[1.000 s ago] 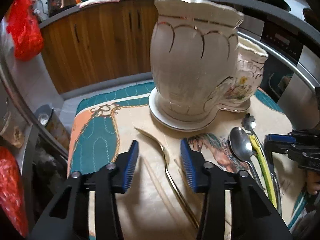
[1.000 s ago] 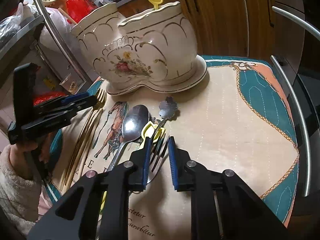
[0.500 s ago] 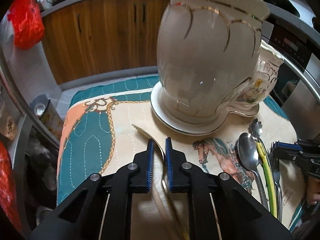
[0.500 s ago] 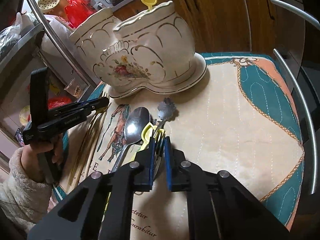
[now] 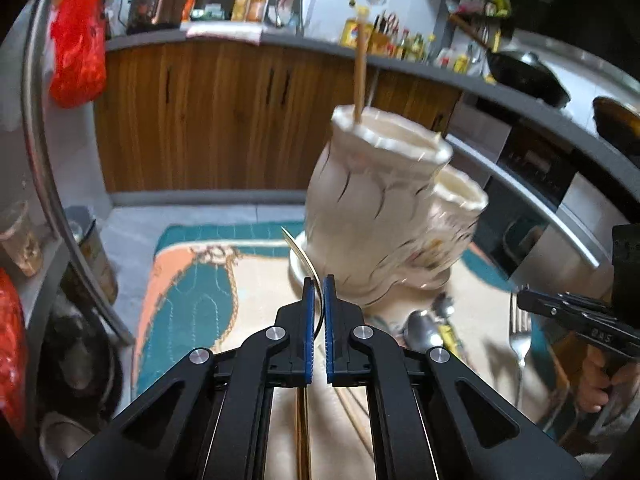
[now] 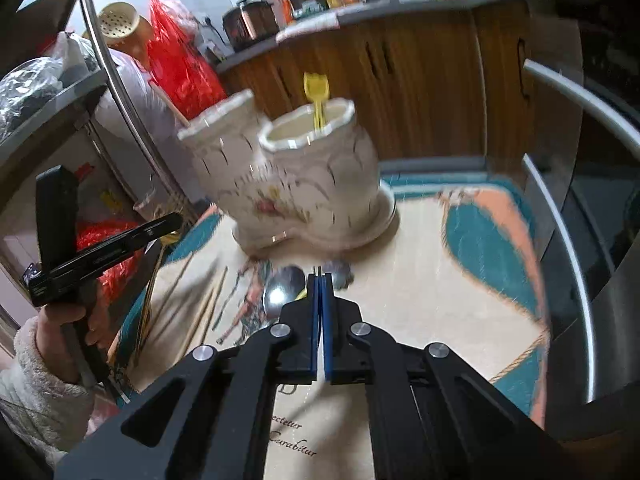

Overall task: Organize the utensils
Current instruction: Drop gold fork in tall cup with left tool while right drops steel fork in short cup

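My left gripper (image 5: 316,312) is shut on a gold fork (image 5: 306,258), lifted above the mat with its curved head pointing up toward the cream two-pot ceramic holder (image 5: 384,216). My right gripper (image 6: 320,312) is shut on a silver fork (image 5: 519,332), held above the mat; only its tine tips (image 6: 319,269) show in its own view. The holder (image 6: 304,184) stands on its saucer at the back of the mat. It holds a wooden stick (image 5: 360,68) and a yellow utensil (image 6: 318,100). A silver spoon (image 6: 284,290) lies below the right gripper.
Chopsticks (image 6: 208,308) and gold utensils (image 6: 150,292) lie on the patterned mat (image 6: 432,292) at the left. A flower-ended spoon (image 6: 338,270) lies beside the silver spoon. Metal rails (image 6: 560,220) curve around the table. Wooden cabinets (image 5: 208,120) stand behind.
Both grippers have lifted off the mat with their forks in them. The right gripper's jaws went from a small gap to tight on the silver fork. Both views now look down from higher.
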`<control>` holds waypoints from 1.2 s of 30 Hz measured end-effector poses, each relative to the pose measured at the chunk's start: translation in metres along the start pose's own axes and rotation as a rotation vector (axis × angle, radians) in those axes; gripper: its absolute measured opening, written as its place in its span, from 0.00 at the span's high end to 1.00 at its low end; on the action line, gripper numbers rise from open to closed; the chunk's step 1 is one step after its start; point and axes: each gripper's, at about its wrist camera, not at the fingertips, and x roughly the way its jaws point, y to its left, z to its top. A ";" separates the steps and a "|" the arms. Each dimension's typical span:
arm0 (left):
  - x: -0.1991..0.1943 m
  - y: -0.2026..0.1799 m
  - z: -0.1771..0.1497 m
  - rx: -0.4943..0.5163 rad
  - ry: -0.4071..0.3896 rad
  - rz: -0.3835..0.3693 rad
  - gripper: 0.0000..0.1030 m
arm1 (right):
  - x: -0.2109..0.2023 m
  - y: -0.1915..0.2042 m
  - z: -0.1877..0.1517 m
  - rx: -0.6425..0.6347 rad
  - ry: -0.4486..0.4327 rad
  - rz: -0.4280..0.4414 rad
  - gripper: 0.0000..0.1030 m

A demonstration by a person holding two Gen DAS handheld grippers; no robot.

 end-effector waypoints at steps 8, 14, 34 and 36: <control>-0.046 -0.013 0.009 0.037 -0.098 -0.010 0.96 | -0.033 0.012 0.015 -0.051 -0.124 -0.066 0.98; -0.078 -0.026 0.017 0.069 -0.169 -0.005 0.97 | -0.051 0.019 0.033 -0.075 -0.207 -0.111 0.99; -0.129 -0.095 0.145 0.172 -0.388 -0.119 0.97 | -0.057 0.048 0.152 -0.187 -0.448 -0.277 0.99; -0.128 -0.102 0.157 0.191 -0.415 -0.098 0.97 | -0.052 0.047 0.158 -0.190 -0.457 -0.294 0.99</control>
